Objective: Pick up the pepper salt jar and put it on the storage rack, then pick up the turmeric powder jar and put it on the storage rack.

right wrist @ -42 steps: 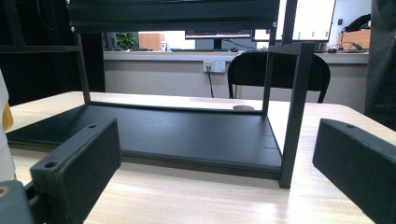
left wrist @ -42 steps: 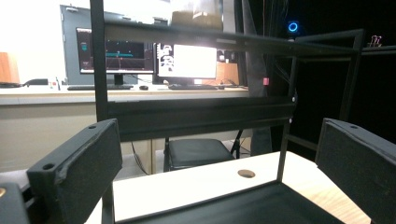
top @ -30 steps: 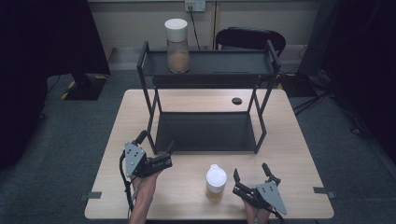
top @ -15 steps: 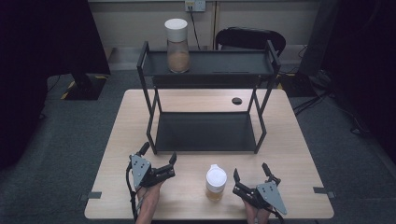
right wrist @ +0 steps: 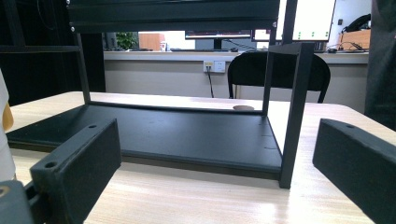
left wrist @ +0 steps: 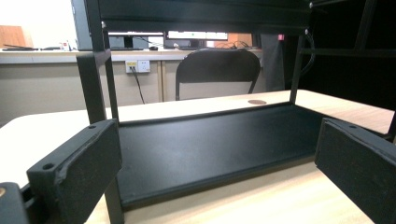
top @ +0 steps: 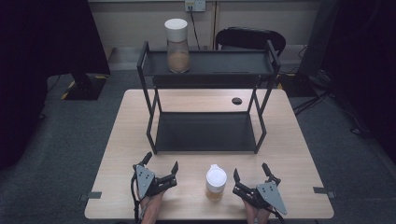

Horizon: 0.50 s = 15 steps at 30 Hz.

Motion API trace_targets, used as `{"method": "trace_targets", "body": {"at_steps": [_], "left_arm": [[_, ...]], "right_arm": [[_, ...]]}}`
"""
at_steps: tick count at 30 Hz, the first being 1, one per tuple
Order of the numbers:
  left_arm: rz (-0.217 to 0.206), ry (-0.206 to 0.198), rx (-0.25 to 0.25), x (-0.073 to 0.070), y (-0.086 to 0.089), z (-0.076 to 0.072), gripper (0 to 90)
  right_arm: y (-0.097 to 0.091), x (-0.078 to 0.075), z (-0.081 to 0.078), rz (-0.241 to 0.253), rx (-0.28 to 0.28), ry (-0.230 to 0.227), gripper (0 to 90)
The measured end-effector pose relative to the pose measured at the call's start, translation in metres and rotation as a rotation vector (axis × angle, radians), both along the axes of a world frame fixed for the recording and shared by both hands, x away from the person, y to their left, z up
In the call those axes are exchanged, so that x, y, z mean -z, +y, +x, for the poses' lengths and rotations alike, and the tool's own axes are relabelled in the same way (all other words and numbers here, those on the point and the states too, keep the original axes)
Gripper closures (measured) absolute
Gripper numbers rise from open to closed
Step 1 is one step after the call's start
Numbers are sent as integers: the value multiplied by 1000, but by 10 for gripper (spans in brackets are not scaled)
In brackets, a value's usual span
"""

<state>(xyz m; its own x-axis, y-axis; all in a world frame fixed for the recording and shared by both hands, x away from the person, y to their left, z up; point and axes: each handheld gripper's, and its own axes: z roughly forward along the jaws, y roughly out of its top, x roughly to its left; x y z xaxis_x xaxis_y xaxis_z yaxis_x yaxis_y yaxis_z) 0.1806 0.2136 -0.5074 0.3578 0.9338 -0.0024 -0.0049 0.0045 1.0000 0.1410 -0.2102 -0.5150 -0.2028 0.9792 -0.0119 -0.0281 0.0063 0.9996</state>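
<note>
A small jar with a white lid and tan contents stands near the table's front edge, between my two grippers. To its left my left gripper rests open on the table with nothing between its jaws. Right of the jar, my right gripper is likewise open and holds nothing. A black two-level rack occupies the middle of the table, and a taller white-lidded jar stands on its top shelf at the left. The rack's lower tray lies ahead of both pairs of jaws. The small jar's edge shows at the left.
A dark round cable hole sits in the tabletop behind the rack at the right. A black chair stands beyond the far edge. The table's light wood surface stretches on both sides of the rack.
My left gripper has drawn back toward the table's front edge and settled lower. The right gripper and both jars have stayed put.
</note>
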Motion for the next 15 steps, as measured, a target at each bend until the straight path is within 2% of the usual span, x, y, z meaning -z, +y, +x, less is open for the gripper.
{"method": "trace_targets", "body": {"at_steps": [2,4,6,9,11,15], "left_arm": [[13,11,-2,1,-1,0,1],[4,11,-1,5,-1,0,1],[13,-7,-4,7,-2,-1,2],[-5,1,0,7,-2,-1,1],[13,-7,-3,7,-4,-2,1],[-11,4,-21,7,-5,-2,2]], "right_arm": [[0,0,0,0,0,0,0],[0,0,0,0,0,0,0],[0,0,0,0,1,0,0],[0,0,0,0,2,0,0],[1,0,0,0,4,0,0],[1,0,0,0,4,0,0]]}}
